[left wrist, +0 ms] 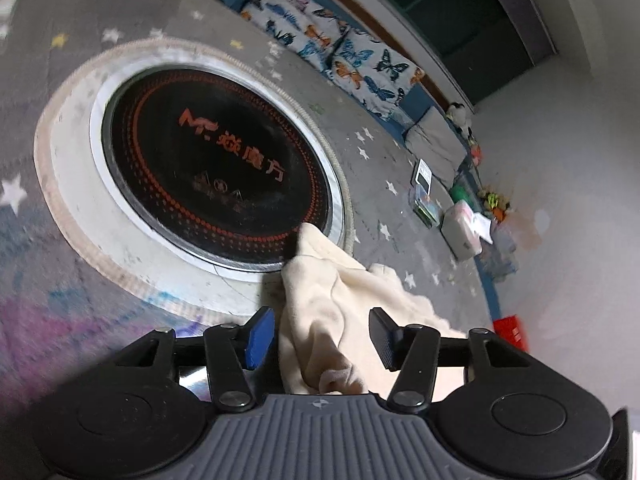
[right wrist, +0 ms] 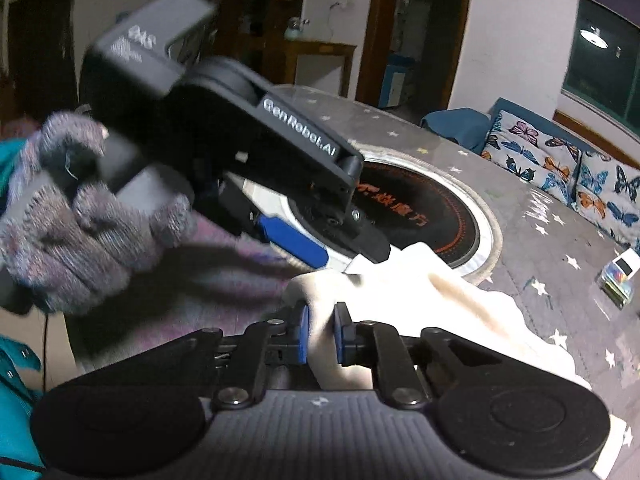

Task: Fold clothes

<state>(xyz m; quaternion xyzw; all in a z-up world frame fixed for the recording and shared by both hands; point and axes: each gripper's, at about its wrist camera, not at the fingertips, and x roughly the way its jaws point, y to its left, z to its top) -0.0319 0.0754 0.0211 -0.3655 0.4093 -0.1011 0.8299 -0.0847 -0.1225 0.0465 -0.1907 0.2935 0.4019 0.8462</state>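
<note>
Cream garment (left wrist: pixel 340 312) heaped at the near edge of the round table (left wrist: pixel 224 28), one corner lapping over the black glass cooktop (left wrist: pixel 216 168) set in the table's middle. Left gripper (left wrist: pixel 322 338) about half open, cloth lying loose between the pads, blue pad on the left brushing the fabric at most, black pad on the right clear of it; nothing clamped. Right gripper (right wrist: pixel 322 334) nearly closed, both blue pads pinching a bunched fold of the same garment (right wrist: pixel 420 292). Gloved left hand (right wrist: pixel 80 216) wrapped round the other tool's handle, seen from the right wrist view.

Risks, as a judgement: only 1 pinch point, so lifting now likely leaves the rest dragging and twisting instead of spreading flat. Thick bunch in the right grip may slide out under a pull. Corner on the cooktop may snag on the metal rim. Both tools crowded at the near edge, so a knock between them seems possible.

Fabric soft, fleecy, thick, heavily rumpled. Table cover grey with small stars, matte. Cooktop smooth, glossy, ringed in orange dots, with a bright metal band and pale surround.
</note>
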